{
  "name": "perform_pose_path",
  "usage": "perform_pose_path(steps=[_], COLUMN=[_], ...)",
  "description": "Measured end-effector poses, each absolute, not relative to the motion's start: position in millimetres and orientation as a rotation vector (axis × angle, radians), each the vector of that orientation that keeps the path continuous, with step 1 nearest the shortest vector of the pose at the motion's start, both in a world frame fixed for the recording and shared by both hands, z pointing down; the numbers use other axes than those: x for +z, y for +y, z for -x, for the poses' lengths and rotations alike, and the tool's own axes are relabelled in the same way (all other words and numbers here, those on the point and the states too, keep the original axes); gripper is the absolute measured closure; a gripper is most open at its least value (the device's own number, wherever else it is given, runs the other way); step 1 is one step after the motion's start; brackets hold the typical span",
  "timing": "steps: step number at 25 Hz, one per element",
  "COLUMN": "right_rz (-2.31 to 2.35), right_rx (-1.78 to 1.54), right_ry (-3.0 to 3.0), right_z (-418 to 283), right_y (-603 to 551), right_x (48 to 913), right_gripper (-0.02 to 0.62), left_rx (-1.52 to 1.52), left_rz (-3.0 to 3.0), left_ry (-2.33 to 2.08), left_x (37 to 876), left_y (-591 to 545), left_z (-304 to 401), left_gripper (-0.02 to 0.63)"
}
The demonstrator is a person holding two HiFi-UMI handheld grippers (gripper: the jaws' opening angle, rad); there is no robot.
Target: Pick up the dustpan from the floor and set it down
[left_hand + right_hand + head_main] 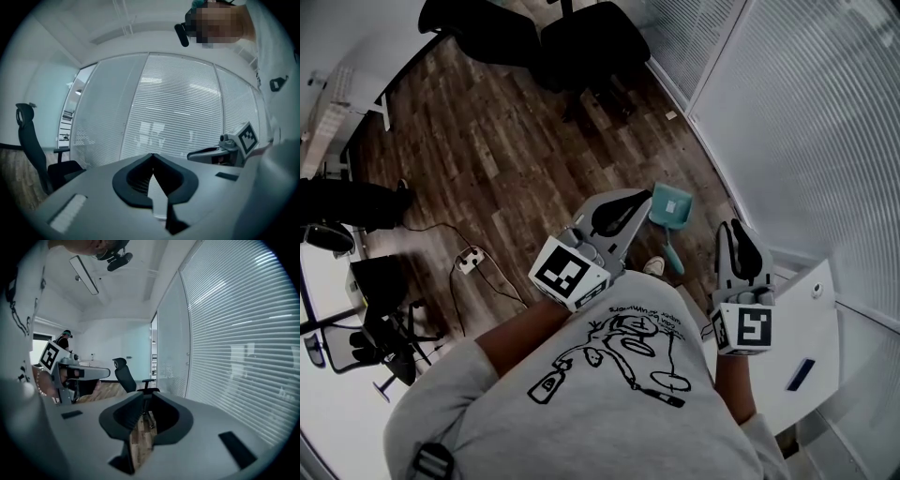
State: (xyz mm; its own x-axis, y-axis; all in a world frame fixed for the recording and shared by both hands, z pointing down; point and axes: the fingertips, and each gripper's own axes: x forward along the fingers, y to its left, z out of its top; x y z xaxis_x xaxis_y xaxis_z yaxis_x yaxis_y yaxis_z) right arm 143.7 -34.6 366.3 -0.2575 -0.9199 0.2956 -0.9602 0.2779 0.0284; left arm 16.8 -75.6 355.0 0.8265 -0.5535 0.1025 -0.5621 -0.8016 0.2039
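Head view, looking steeply down. A dark wooden floor (506, 150) fills the upper left and middle of the frame. A glass wall hung with blinds (806, 122) curves down the right side. The person's grey sweatshirt (581, 394), printed with a line drawing, takes up the lower middle. Two black office chairs (581, 42) stand at the top edge. The corner of a white surface (816, 323) shows at the lower right, with a small dark item lying on it.

The left tool (636, 200) sits at the centre of the frame, reaching toward the upper right. In the left gripper view its jaw tips meet with nothing between them, so it is clenched and empty, and the blinds show behind it. The right tool (737, 230) sits right of centre, pointing toward the top of the frame. In the right gripper view its jaws stand a narrow gap apart with only floor and a far chair visible through the gap, so it is released and empty.

The teal dustpan (670, 206) lies on the floor right of centre, between the two tools in the picture. Its handle runs toward the bottom of the frame, and neither tool holds it. A shoe (654, 266) shows just below the handle. A power strip (470, 259) with its cable lies at centre left.
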Motion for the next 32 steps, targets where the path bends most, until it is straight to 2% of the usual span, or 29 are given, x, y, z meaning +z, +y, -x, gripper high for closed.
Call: perform_pose_path(steps=[10,32], right_rz=[-1.838,-1.859], right_rx=[0.197,0.190], right_ry=[-2.280,-2.294], right_z=[-147,-147], right_y=[-30,-38], right_x=[342,339], right_gripper=[0.565,0.578], left_rx=[-0.015,-0.023], left_rz=[-2.814,-2.817], left_ry=[-0.986,-0.899], left_x=[333,333], left_y=[-82,-81], left_z=[-3,-17], left_gripper=[0.604,0.604])
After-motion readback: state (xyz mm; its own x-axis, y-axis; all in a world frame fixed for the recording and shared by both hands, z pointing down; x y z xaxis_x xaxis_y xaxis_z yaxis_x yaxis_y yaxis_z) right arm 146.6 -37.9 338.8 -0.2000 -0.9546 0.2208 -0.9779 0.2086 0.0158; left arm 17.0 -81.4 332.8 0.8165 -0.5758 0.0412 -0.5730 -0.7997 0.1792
